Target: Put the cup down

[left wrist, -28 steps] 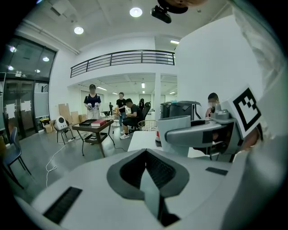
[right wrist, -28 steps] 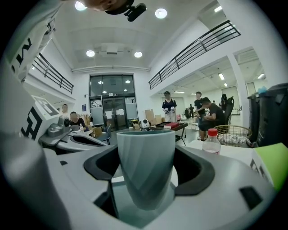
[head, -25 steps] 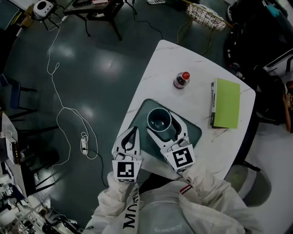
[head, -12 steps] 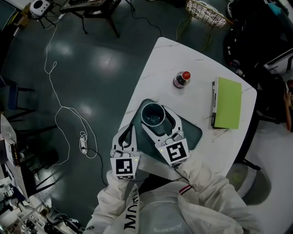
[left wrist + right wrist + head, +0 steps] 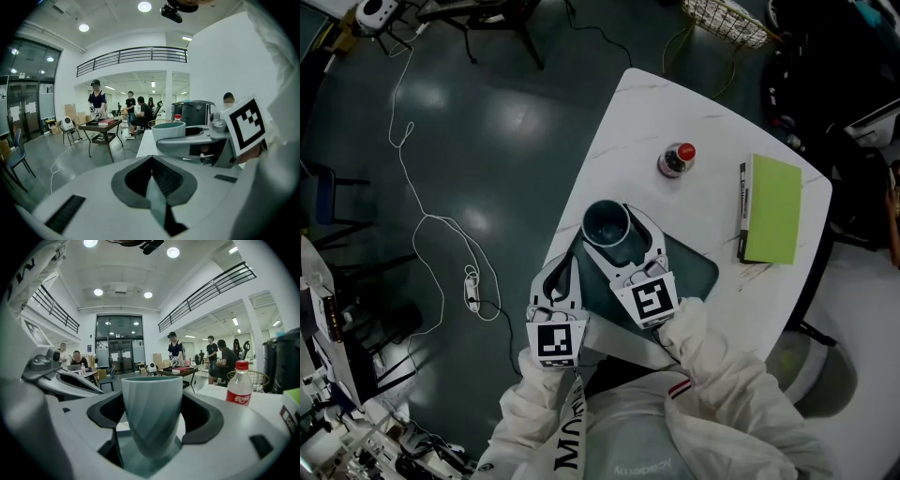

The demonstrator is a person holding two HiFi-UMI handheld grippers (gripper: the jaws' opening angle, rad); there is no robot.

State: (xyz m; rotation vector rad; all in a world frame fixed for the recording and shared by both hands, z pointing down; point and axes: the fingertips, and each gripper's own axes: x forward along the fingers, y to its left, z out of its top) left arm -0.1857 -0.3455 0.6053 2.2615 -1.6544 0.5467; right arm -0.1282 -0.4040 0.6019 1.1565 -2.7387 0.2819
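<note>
An upright grey-green cup sits between the jaws of my right gripper, which is shut on it. It hangs over the left part of a dark teal tray on the white table. In the right gripper view the cup fills the middle with the tray's surface right under its base; whether they touch I cannot tell. My left gripper is shut and empty at the table's near-left edge, beside the right one. The left gripper view shows its closed jaws and the cup to the right.
A bottle with a red cap stands beyond the tray. A green book lies at the table's right side. The table's left edge drops to a dark floor with a white cable and a wire basket.
My right gripper has carried the cup to the left and farther away over the tray. The left gripper has barely moved.
</note>
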